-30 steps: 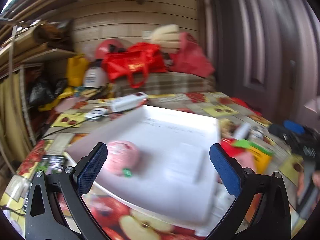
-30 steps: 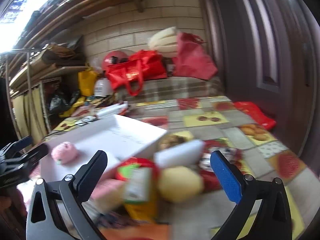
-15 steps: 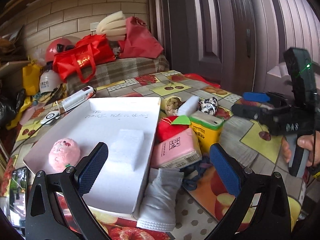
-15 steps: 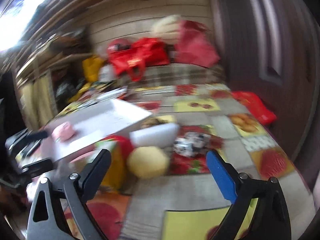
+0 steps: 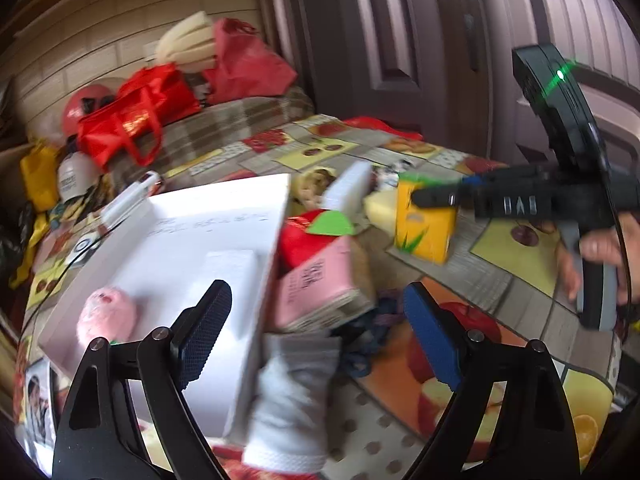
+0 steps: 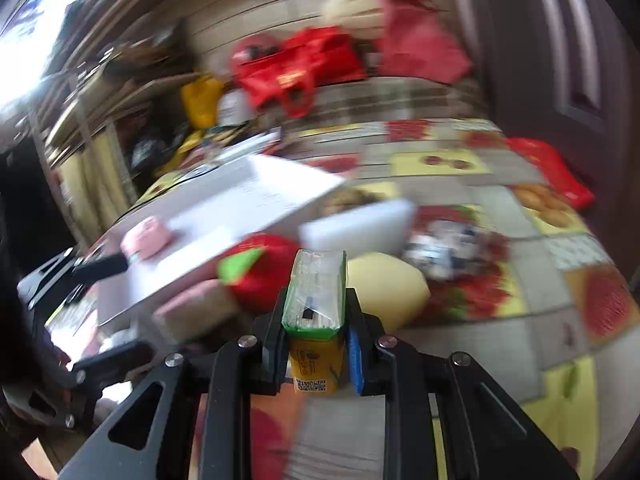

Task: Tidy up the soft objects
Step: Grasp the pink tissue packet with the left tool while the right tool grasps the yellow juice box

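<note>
My right gripper [image 6: 316,314] is shut on a yellow carton [image 6: 316,356] with a green top; the left wrist view shows this carton [image 5: 426,220] held at its top, just off the tablecloth. My left gripper [image 5: 316,340] has its jaws closing. A pink tissue pack [image 5: 316,284] and a grey sock [image 5: 296,396] lie between and ahead of the fingers, and the pads touch neither. A white tray [image 5: 200,220] at left holds a pink plush ball [image 5: 106,316] and a white sponge [image 5: 236,276]. A red plush [image 5: 298,236], a yellow sponge [image 6: 384,288] and a white foam block [image 6: 360,228] lie beside the tray.
A person's hand [image 5: 596,248] grips the right tool's handle at the right edge. Red bags [image 5: 132,116] sit on a plaid seat behind the table. A dark door [image 5: 400,40] stands at the right. A tangled blue cord [image 5: 372,328] lies by the pink pack.
My right gripper has shut on the yellow carton and raised it slightly. My left gripper has swung right from the tray to the pink pack, tilted, and its jaws have narrowed.
</note>
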Demonstrator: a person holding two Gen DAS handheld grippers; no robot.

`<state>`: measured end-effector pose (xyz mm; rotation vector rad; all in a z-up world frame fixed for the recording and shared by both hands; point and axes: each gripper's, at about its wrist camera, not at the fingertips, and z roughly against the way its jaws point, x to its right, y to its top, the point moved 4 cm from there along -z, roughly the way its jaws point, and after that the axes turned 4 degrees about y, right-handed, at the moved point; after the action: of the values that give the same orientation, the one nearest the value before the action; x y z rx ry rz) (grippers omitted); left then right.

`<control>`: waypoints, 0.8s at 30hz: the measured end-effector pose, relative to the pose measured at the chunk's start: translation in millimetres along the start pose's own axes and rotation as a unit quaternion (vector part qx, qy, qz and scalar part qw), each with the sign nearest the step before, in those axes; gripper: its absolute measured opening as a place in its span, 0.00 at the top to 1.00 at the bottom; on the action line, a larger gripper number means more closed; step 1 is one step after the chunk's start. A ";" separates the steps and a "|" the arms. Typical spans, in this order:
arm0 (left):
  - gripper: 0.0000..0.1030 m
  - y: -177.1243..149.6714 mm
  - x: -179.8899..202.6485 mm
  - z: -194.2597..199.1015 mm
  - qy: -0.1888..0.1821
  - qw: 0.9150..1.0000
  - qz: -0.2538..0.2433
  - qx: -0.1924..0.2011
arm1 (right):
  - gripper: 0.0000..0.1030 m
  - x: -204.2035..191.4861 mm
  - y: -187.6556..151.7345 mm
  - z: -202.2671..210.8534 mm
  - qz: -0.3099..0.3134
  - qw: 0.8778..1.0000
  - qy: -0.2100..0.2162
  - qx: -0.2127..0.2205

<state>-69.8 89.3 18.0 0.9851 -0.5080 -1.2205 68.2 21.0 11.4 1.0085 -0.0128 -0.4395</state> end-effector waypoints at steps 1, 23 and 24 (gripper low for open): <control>0.17 2.4 3.0 -5.0 -0.001 1.000 -0.002 -0.004 | 0.77 10.3 -0.3 4.7 -0.012 1.000 -0.011 0.004; 0.66 11.3 5.6 -40.9 0.056 0.998 0.013 -0.040 | 0.77 38.7 2.0 17.0 -0.053 0.997 -0.046 0.016; 0.68 13.2 3.9 -32.3 0.047 0.998 0.022 -0.018 | 0.77 39.1 2.1 18.0 -0.053 0.997 -0.046 0.019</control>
<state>-36.1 97.4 11.9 0.9913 -0.4301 -1.1348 100.9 -6.9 15.4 1.0282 -0.0511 -0.5844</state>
